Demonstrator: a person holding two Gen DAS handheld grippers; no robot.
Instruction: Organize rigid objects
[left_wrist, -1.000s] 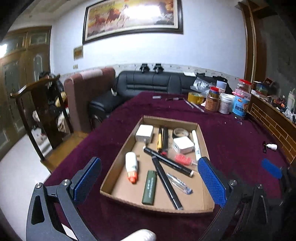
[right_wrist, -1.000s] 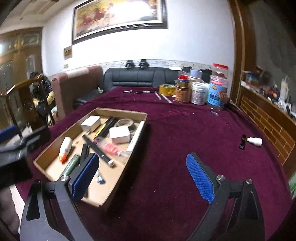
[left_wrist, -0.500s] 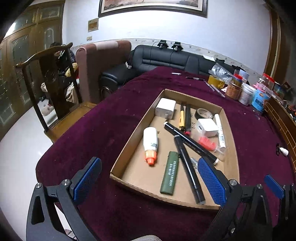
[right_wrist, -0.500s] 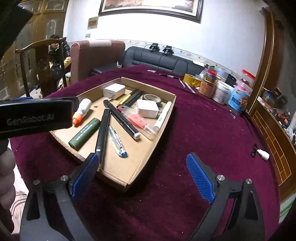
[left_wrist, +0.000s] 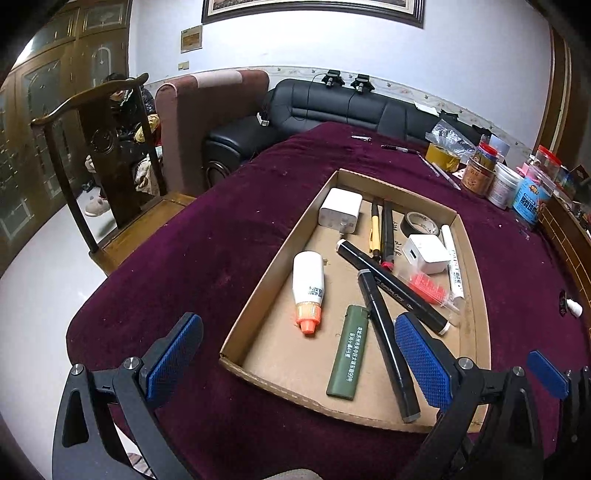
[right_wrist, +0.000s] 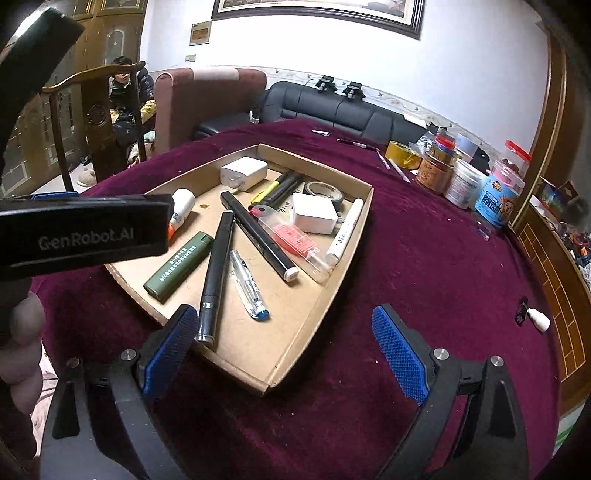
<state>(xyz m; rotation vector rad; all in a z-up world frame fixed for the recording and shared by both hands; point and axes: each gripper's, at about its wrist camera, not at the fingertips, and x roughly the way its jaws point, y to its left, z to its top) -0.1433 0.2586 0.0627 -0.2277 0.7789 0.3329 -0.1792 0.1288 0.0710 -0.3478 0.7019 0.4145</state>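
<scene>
A shallow cardboard tray (left_wrist: 266, 258) (right_wrist: 354, 236) lies on the maroon tablecloth, holding several items: a white glue bottle (left_wrist: 308, 284), a green lighter (left_wrist: 349, 357) (right_wrist: 179, 266), two black markers (left_wrist: 386, 338) (right_wrist: 216, 271), a white charger (left_wrist: 340, 214) (right_wrist: 243, 172), a white cube adapter (left_wrist: 424, 254), a tape roll (left_wrist: 421, 223), a white paint pen (left_wrist: 453, 266) and a clear pen (right_wrist: 249, 284). My left gripper (left_wrist: 295, 350) hovers open above the tray's near end. My right gripper (right_wrist: 284, 343) stands open over the tray's near right corner. Both hold nothing.
Jars and cans (left_wrist: 511, 184) (right_wrist: 465, 182) and a yellow tape roll (left_wrist: 443, 157) stand at the table's far right. A small white cap (right_wrist: 537, 319) lies near the right edge. A wooden chair (left_wrist: 107, 147) and sofa (left_wrist: 351, 110) stand beyond the table. A person sits behind the chair.
Both grippers have risen and tilted down over the tray, so it fills more of each view. The left gripper's body now crosses the right wrist view. Both stay open.
</scene>
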